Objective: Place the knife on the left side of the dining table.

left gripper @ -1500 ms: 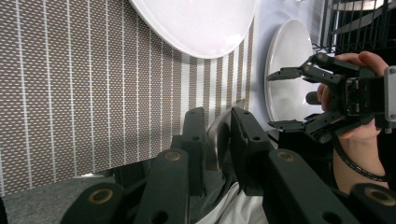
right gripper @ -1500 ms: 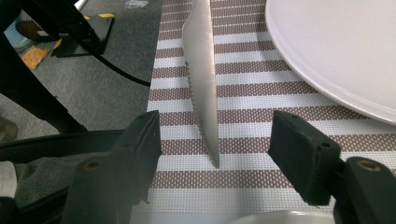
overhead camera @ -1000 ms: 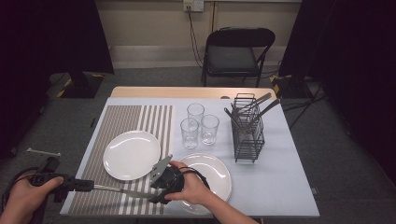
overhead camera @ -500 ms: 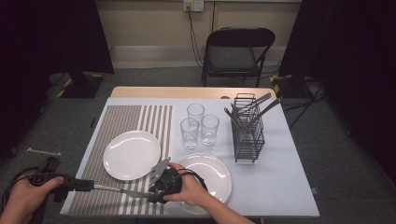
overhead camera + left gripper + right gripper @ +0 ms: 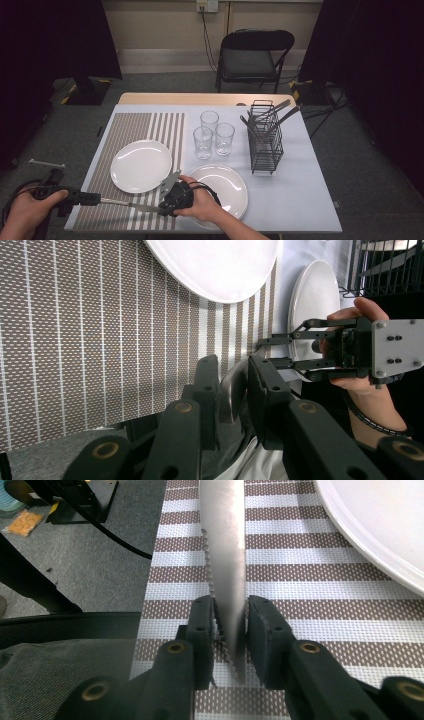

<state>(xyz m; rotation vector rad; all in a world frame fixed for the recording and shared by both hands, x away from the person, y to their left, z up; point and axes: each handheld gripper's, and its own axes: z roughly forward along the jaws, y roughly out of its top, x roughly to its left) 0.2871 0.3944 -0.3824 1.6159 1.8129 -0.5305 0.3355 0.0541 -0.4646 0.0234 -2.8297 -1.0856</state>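
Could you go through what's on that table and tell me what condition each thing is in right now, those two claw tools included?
knife: held level above the striped mat, one gripper at each end.
left gripper: shut on the handle.
right gripper: just closed on the serrated blade.
left plate: empty, on the striped placemat.
right plate: empty.
three glasses: upright, empty.
wire caddy: upright, cutlery inside.

knife (image 5: 227, 570): tip cut off at top edge | handle end hidden between left hand-held gripper (image 5: 234, 395) jaws | cutlery in rack (image 5: 265, 137): too small to identify
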